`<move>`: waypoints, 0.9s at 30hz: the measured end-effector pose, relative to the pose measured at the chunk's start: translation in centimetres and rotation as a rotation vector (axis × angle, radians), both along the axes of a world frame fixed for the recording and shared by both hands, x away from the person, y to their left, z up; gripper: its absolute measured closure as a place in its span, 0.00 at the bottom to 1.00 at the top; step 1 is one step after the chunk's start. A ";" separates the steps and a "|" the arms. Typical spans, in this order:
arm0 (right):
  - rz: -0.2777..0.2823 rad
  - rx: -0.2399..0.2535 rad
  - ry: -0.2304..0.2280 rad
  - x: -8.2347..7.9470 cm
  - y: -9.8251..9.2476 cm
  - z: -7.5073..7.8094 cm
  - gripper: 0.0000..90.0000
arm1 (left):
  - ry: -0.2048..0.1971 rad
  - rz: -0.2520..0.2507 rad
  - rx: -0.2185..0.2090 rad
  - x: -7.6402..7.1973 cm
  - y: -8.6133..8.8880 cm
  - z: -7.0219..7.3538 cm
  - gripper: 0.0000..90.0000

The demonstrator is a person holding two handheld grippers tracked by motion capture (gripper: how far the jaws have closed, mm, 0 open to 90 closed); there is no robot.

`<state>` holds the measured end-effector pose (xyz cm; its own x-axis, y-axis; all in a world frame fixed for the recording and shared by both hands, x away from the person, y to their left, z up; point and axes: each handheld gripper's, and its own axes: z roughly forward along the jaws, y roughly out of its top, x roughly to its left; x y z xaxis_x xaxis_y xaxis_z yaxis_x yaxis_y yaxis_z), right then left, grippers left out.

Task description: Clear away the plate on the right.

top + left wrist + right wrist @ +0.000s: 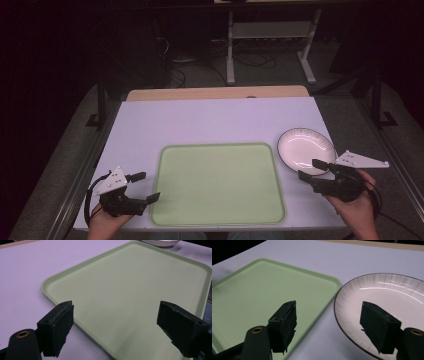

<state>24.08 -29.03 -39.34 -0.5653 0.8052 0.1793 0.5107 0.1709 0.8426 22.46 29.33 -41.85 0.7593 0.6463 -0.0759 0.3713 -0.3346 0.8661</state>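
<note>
A pale green tray (pixel 218 184) lies empty in the middle of the white table. A white plate (pixel 305 149) with a dark rim sits just right of it. My left gripper (pixel 144 187) rests at the tray's near left corner, jaws open and empty, pointing across the tray (pixel 130 295). My right gripper (pixel 311 170) hovers at the plate's near edge, jaws open and empty. In the right gripper view one jaw is over the gap beside the tray (pixel 262 290), the other over the plate (pixel 387 297).
The white table (pixel 200 120) has a wooden strip along its far edge (pixel 215 93). Desk legs and cables stand on the dark floor beyond. The plate's rim (pixel 160 243) peeks in at the top of the left gripper view.
</note>
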 end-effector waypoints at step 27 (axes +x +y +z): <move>-0.219 0.130 0.205 3.7 -8.5 -0.4 0.24 | 0.000 0.007 -0.002 0.1 0.0 0.0 0.16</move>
<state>27.76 -37.50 -39.76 -0.3222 0.8665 0.3812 0.6849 -0.0645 0.7257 22.54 29.36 -41.84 0.7550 0.6512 -0.0771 0.3737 -0.3308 0.8666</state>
